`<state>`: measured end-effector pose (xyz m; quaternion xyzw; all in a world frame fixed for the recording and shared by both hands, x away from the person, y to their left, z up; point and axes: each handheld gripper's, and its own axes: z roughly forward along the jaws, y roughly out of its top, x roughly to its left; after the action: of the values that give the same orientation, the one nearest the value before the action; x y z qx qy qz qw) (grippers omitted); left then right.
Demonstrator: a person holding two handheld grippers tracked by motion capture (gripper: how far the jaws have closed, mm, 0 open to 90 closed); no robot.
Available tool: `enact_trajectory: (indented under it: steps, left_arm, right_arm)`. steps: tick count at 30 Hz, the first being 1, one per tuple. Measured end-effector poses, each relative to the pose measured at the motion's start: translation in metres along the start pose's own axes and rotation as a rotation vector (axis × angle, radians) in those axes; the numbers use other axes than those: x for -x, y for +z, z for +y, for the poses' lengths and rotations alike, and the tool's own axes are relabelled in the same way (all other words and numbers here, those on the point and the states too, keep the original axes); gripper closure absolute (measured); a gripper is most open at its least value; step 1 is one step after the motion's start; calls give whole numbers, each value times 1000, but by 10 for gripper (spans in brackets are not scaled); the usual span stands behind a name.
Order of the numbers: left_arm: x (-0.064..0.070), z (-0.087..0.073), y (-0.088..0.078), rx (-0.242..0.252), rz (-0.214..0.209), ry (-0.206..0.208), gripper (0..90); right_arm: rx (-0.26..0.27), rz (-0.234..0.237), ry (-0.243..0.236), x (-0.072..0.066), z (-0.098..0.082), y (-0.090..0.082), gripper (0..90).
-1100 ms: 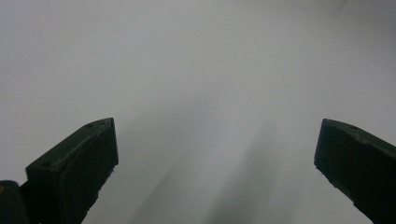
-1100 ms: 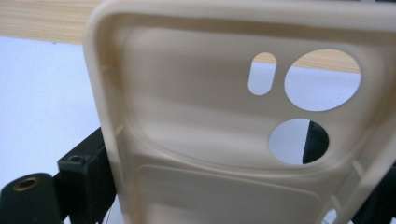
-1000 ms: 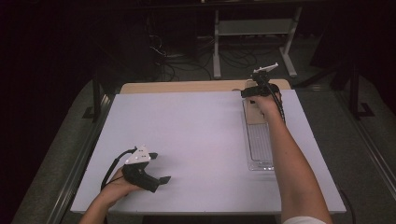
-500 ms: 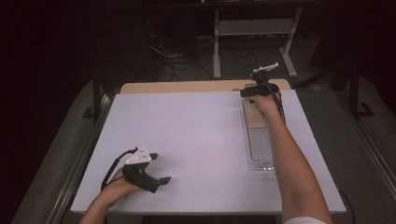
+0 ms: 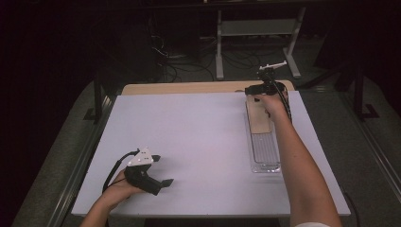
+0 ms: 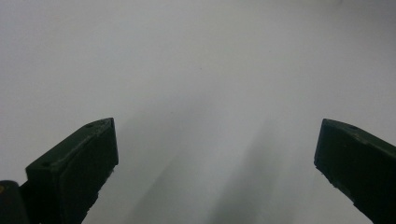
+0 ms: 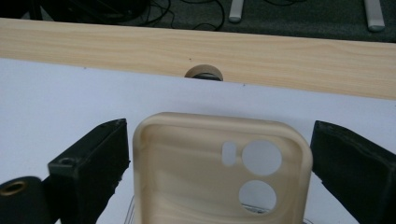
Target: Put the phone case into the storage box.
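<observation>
So far we have our right hand-held gripper [image 7: 219, 154] spread around the tan phone case [image 7: 219, 172] near the desk's [image 5: 189, 132] far edge, not yet pinched, while the left hand-held gripper [image 5: 158, 169] idles spread.

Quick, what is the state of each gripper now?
Left gripper: open, holding nothing, over the white table.
Right gripper: open, jaws on either side of the beige phone case, not clamped on it.

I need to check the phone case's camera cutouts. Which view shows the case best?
The right gripper view: the tan phone case sits close up between the right gripper's open jaws, its cutouts plain. The high view shows it small and far off, lying on a clear tray, partly behind the hand. The left gripper view faces bare white table.
</observation>
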<state>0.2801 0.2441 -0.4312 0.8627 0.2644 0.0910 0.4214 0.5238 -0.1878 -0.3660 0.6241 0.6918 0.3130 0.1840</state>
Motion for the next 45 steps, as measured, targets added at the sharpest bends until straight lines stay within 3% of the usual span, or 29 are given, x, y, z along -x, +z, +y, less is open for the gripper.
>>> enact_trajectory:
  steps: [8,20,24,35,42,45]
  left_arm:
    - [-2,2,2,-4,2,-4,0]
    - [0,1,3,-19,6,9,0]
    - [1,2,2,-13,11,30,0]
    - [-1,3,1,-3,13,25,0]
    - [0,3,0,12,15,9,0]
    - [0,2,0,6,17,20,0]
  right_arm:
    - [16,28,0,-2,1,-10,51]
    - [18,81,-59,-7,-4,-27,40]
    - [19,93,-69,-9,-9,-32,35]
    - [68,158,-123,-15,-29,-49,37]
    - [69,194,-160,-21,-42,-60,37]
    - [74,205,-177,-22,-48,-63,38]
